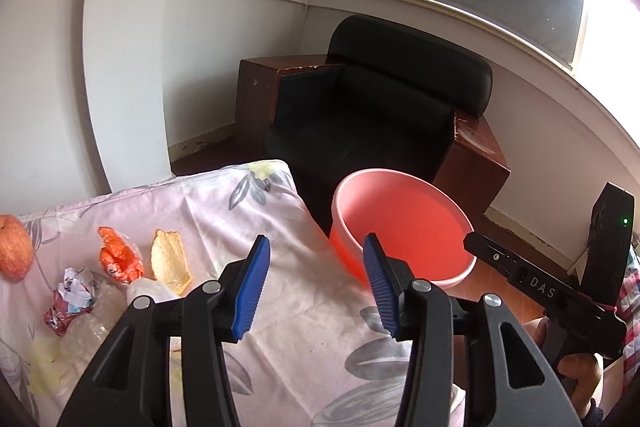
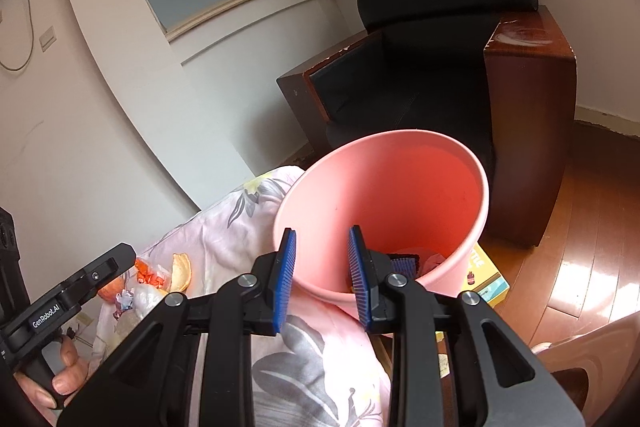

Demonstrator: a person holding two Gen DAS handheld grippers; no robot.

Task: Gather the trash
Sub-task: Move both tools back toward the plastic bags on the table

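With both my left gripper (image 1: 316,283) and right gripper (image 2: 322,279) released and empty beside the round pink plastic bucket (image 2: 460,163), I next must reach the crumpled orange wrapper (image 1: 118,257) near the bed's far edge.

- The pink bucket (image 2: 476,187) looks like smooth plastic, a bit matt.
- The bed sheet (image 1: 280,227) is soft cloth with wrinkles and a flower print.
- The armchair (image 1: 400,99) has smooth black leather-like cushions and shiny brown wood sides.
- The floor (image 2: 592,227) is shiny wood.
- The crumpled paper (image 1: 74,287) looks rough and creased.
- The orange wrapper (image 1: 118,255) is shiny and crinkly.
- The gripper pads (image 1: 250,287) are blue with ribs, like rubber.
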